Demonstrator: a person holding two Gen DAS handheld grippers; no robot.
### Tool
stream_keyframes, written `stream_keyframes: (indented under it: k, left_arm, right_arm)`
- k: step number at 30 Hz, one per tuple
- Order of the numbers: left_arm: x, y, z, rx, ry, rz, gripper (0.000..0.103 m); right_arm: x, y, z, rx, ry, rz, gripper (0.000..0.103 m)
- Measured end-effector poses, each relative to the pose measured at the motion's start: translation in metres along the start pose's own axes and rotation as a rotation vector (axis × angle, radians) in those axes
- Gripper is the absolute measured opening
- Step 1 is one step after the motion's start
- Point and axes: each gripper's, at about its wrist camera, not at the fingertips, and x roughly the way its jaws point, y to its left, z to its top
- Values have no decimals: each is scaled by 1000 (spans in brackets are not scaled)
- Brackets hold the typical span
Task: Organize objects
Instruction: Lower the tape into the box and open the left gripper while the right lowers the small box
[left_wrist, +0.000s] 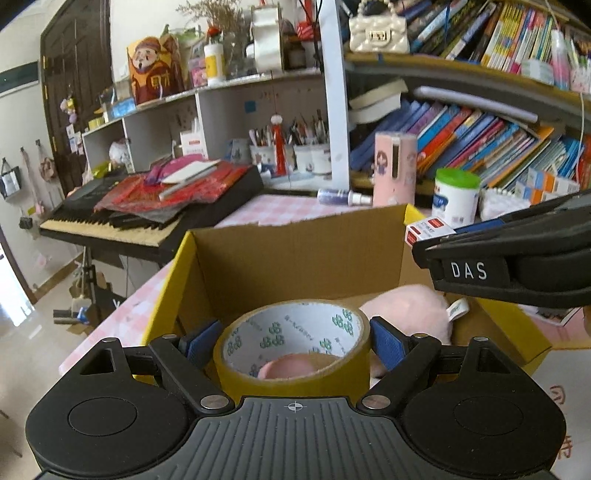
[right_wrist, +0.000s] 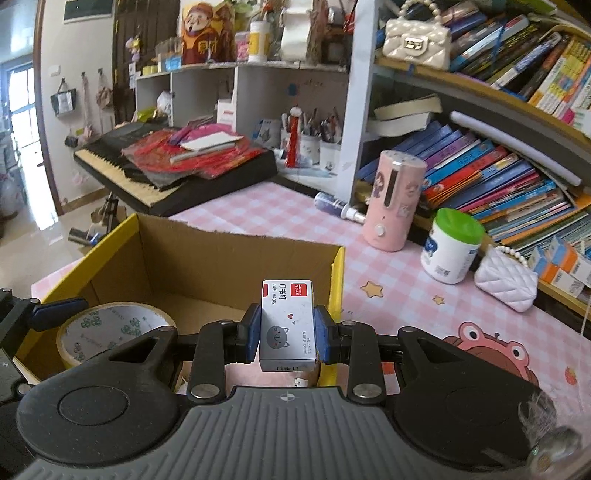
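My left gripper (left_wrist: 291, 345) is shut on a yellow tape roll (left_wrist: 295, 373) and holds it over the near edge of an open cardboard box (left_wrist: 295, 243). A pink plush toy (left_wrist: 410, 314) lies inside the box. My right gripper (right_wrist: 287, 336) is shut on a small white staple box (right_wrist: 287, 321) over the box's right side (right_wrist: 338, 273). In the left wrist view the right gripper (left_wrist: 517, 258) enters from the right with the staple box (left_wrist: 428, 229). The tape roll (right_wrist: 107, 328) also shows at lower left in the right wrist view.
The box stands on a pink checked table (right_wrist: 266, 218). Behind it are a pink cylinder (right_wrist: 393, 201), a green-lidded white jar (right_wrist: 452, 245), a spray bottle (right_wrist: 334, 205), a white quilted purse (right_wrist: 506, 278), a bookshelf (right_wrist: 480, 166) and a keyboard piled with red papers (right_wrist: 177, 162).
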Motion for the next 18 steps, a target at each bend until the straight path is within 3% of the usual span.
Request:
stream_keyframes:
  k: [9, 18]
  left_arm:
    - [11, 1, -4, -7, 49, 19, 88]
    - [-2, -4, -4, 29, -3, 27, 93]
  right_arm:
    - [27, 8, -3, -48, 76, 51, 28]
    - [47, 18, 2, -96, 138, 85, 28]
